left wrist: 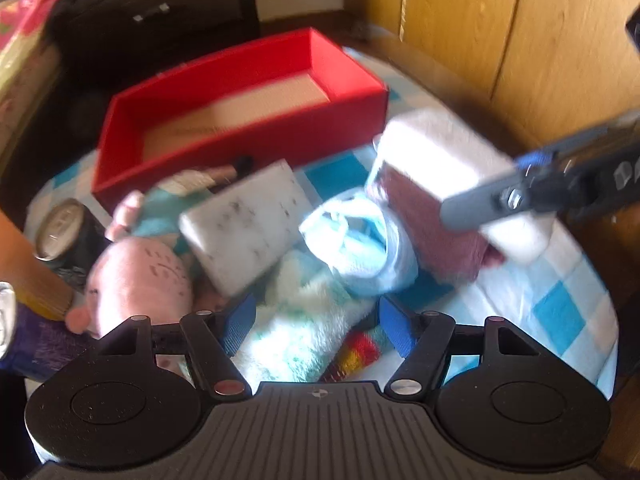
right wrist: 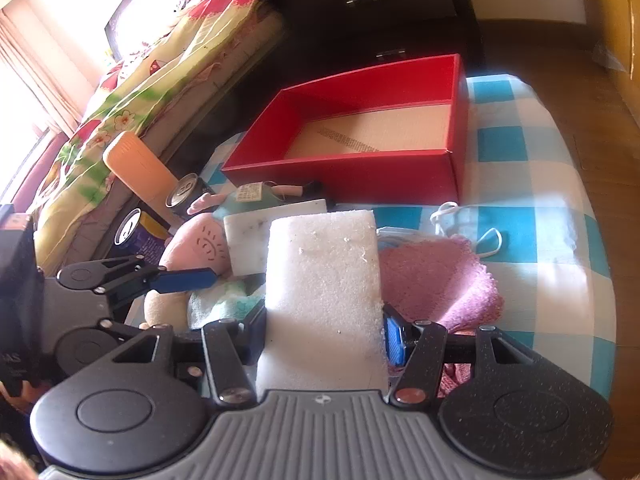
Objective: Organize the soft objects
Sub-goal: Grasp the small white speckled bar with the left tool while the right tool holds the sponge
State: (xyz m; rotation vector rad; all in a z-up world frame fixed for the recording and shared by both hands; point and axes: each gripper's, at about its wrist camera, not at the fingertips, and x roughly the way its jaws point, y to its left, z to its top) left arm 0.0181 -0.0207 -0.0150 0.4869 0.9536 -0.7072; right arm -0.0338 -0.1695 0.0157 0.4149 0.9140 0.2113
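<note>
Clamped between my right gripper [right wrist: 325, 334] fingers was a white rectangular foam sponge [right wrist: 323, 280], held above a pink knitted cloth [right wrist: 440, 280] lying on the desk. My left gripper [left wrist: 316, 314] hung with its fingers spread wide and nothing between them, over a white-and-mint fluffy towel [left wrist: 296, 320]. Beyond lay a second, speckled white sponge [left wrist: 244, 224], a pink plush toy [left wrist: 140, 280] and a light blue face mask [left wrist: 352, 240]. An open red cardboard box [right wrist: 360, 176] stood behind them on the blue-and-white checked cloth [right wrist: 540, 184] covering the desk. A bed with a floral quilt [right wrist: 160, 80] and a dark drawer unit [right wrist: 372, 8] stood behind. Motion blur smeared my left view, so the small items against the box front were hard to make out.
</note>
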